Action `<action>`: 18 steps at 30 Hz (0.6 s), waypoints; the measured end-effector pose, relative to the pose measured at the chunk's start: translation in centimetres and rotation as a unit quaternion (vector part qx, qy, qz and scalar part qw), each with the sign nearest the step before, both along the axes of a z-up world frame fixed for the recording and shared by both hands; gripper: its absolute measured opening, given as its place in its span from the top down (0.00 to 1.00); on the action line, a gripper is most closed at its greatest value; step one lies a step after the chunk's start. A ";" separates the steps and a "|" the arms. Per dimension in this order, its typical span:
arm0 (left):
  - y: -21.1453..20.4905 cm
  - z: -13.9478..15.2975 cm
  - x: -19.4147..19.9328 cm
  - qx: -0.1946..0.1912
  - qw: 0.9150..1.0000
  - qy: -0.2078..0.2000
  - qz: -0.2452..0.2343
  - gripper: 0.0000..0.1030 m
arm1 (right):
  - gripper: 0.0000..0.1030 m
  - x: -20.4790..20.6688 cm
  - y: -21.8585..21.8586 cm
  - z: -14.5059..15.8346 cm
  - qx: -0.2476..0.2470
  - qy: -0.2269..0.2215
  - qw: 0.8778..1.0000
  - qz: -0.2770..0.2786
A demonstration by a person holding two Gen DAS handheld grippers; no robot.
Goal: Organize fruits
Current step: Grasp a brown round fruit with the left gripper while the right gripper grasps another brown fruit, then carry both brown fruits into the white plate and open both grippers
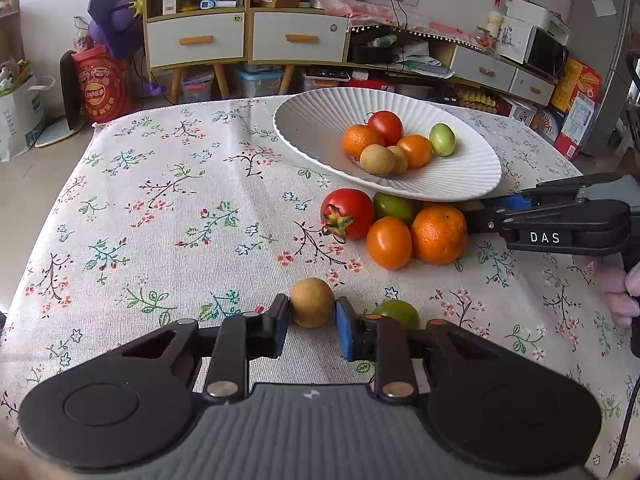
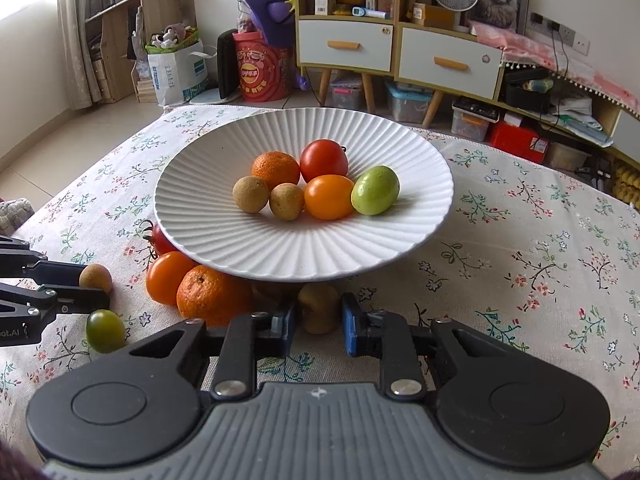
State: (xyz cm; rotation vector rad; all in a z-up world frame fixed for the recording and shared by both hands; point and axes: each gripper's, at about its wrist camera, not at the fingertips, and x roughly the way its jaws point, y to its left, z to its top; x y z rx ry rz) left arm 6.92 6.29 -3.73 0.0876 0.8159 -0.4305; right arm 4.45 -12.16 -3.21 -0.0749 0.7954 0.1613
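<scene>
A white ribbed plate (image 1: 460, 172) (image 2: 224, 160) holds several fruits: an orange, a red tomato, an orange tomato, a green fruit and two longans. My left gripper (image 1: 312, 312) is shut on a brown longan (image 1: 312, 302) resting on the cloth; it also shows in the right wrist view (image 2: 95, 277). A dark green tomato (image 1: 398, 313) (image 2: 105, 330) lies just right of it. My right gripper (image 2: 318, 314) is shut on another longan (image 2: 318, 307) under the plate's near rim. A red tomato (image 1: 347, 212), an orange tomato (image 1: 389, 242), an orange (image 1: 439, 234) (image 2: 212, 295) and a green fruit (image 1: 394, 206) lie beside the plate.
The table wears a floral cloth (image 1: 160, 208). Behind it stand cabinets with drawers (image 1: 248, 36), a red snack bucket (image 1: 105, 84) and storage boxes on the floor. The table's far edge runs just behind the plate.
</scene>
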 end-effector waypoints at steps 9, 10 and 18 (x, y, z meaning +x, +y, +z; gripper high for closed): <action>-0.1 0.2 0.0 0.003 1.000 0.003 0.007 0.78 | 0.79 0.1 -0.4 0.3 0.006 0.017 1.000 -0.007; -0.1 0.2 0.0 0.003 1.000 0.003 0.007 0.78 | 0.79 0.1 -0.4 0.3 0.007 0.019 1.000 -0.007; -0.3 0.7 -0.1 -0.002 1.000 0.001 0.007 0.78 | 0.79 -0.3 -0.9 0.8 0.016 0.027 0.999 -0.012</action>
